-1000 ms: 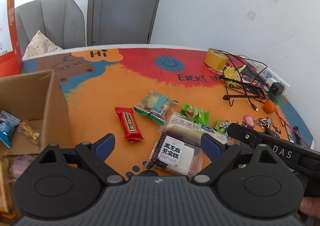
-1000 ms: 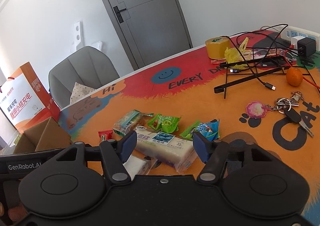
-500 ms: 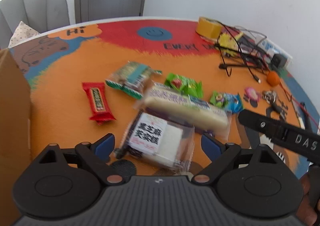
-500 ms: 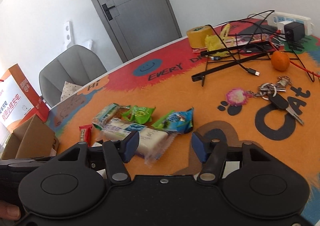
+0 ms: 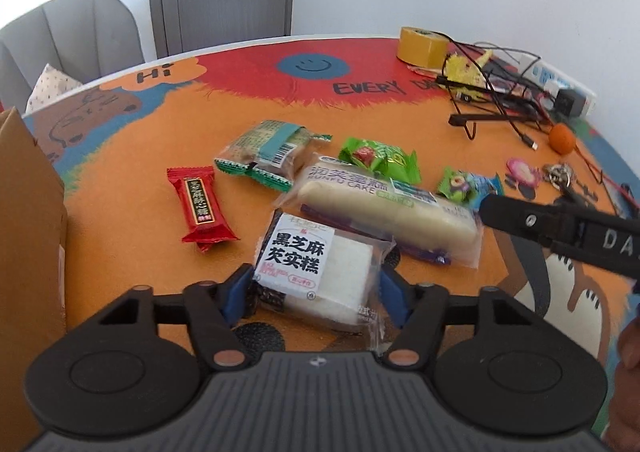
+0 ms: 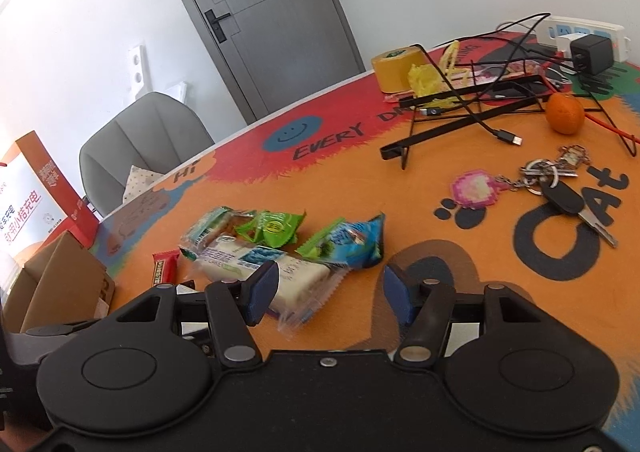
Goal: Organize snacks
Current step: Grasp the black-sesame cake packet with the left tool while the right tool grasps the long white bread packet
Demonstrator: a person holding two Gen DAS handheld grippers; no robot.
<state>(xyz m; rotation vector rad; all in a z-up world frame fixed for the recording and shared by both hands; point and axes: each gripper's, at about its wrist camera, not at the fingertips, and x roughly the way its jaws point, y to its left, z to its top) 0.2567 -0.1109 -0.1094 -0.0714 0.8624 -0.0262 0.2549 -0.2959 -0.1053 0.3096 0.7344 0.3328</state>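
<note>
Several snack packets lie on the orange mat. My left gripper has its jaws closed in on both sides of the black sesame cake packet, which still rests on the mat. Beyond it lie a long white cake bar, a red bar, a green-striped pastry, a green candy and a blue-green candy. My right gripper is open and empty, hovering just short of the long cake bar and the blue-green candy.
A cardboard box stands at the left, also in the right wrist view. At the back right are a yellow tape roll, a black wire stand with cables, an orange, keys and a charger. A grey chair stands behind the table.
My left gripper moved forward and down and closed its jaws around the black sesame cake packet. My right gripper drifted right and stayed open.
</note>
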